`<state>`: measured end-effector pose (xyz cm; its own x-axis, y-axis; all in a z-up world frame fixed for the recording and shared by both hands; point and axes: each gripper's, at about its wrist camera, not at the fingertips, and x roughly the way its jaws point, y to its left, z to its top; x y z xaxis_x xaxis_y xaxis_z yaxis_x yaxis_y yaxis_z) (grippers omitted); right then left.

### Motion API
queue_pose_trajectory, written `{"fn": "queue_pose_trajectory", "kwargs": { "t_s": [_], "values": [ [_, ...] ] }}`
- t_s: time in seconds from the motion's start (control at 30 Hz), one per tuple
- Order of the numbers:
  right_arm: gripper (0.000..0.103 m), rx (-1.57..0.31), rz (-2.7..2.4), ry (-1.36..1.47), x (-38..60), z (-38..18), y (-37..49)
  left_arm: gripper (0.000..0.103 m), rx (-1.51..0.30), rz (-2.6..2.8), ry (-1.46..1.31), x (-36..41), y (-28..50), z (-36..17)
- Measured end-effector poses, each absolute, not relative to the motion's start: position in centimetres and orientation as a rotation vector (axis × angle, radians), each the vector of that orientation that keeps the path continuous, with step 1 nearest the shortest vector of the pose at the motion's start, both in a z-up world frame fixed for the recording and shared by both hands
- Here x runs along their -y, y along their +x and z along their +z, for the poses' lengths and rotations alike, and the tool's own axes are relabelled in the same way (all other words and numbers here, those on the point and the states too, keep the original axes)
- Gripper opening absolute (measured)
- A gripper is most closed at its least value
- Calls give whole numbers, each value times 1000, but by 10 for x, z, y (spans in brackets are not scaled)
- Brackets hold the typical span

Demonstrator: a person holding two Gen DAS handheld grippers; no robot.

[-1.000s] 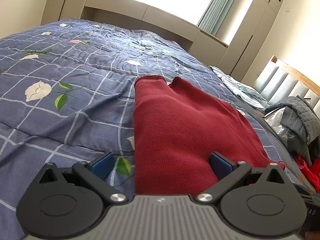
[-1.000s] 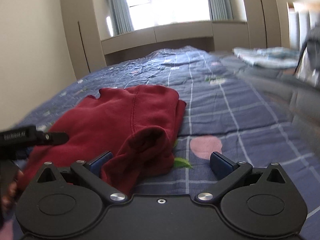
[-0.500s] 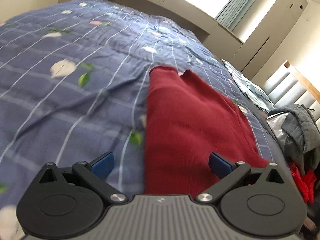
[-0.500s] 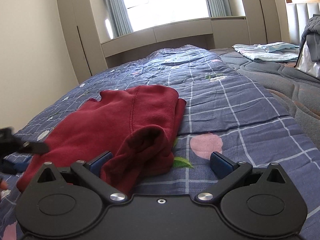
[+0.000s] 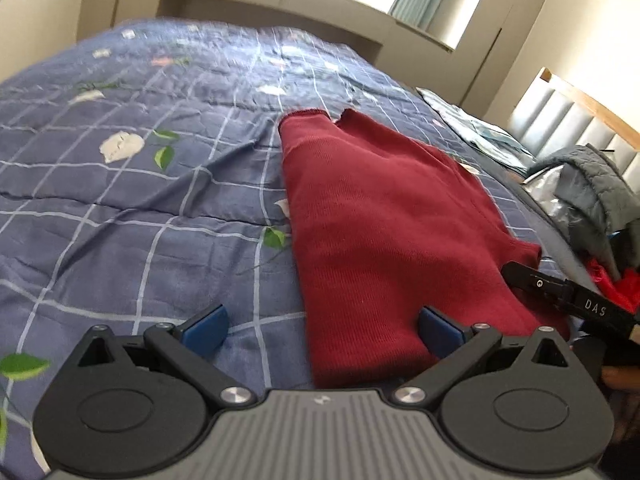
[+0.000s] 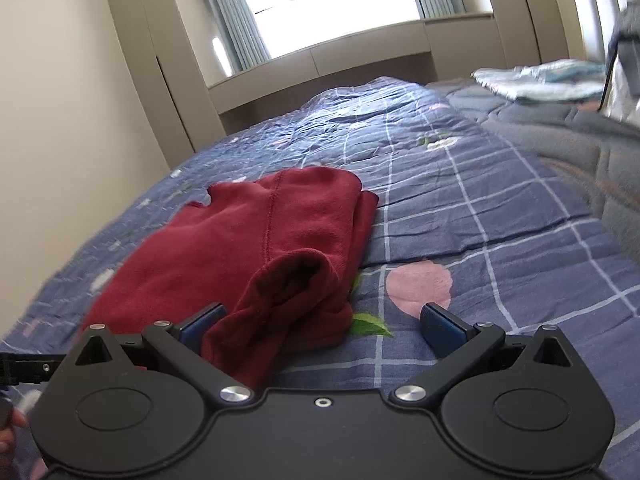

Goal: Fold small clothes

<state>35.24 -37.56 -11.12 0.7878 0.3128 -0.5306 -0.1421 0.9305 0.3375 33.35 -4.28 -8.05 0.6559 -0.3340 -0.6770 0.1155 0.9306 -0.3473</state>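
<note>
A dark red knit garment (image 5: 380, 220) lies partly folded on the blue checked floral quilt (image 5: 132, 200). In the right wrist view the same red garment (image 6: 256, 240) shows a rolled sleeve cuff (image 6: 296, 276) at its near end. My left gripper (image 5: 322, 330) stands open just above the garment's near edge, its right blue pad (image 5: 440, 330) over red cloth and the left pad (image 5: 206, 326) over quilt. My right gripper (image 6: 322, 326) is open too, with the cuff between its pads and nothing held. The right gripper's black body (image 5: 568, 292) shows at the left view's right side.
A grey padded jacket (image 5: 592, 188) and bright red clothes (image 5: 616, 284) are heaped by the headboard (image 5: 580, 120). Folded pale blue linen (image 6: 540, 80) lies at the far right. A wall (image 6: 60, 120) runs along the left side of the bed, a window ledge (image 6: 360, 52) beyond.
The left wrist view has swung so the garment sits further right and the right gripper's body has come into sight. The right wrist view has moved slightly closer over the cuff. Both jaws stay open.
</note>
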Motion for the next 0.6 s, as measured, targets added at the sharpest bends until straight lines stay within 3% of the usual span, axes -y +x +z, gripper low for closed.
{"fn": "queue_pose_trajectory", "kwargs": {
  "t_s": [0.37,0.6],
  "values": [
    [103,-761,430,355,386,-104,408,103,-899,-305,-363,28,402,-76],
    [103,-757,494,429,390,-112,448,103,-924,-299,-361,41,421,-82]
  ]
}}
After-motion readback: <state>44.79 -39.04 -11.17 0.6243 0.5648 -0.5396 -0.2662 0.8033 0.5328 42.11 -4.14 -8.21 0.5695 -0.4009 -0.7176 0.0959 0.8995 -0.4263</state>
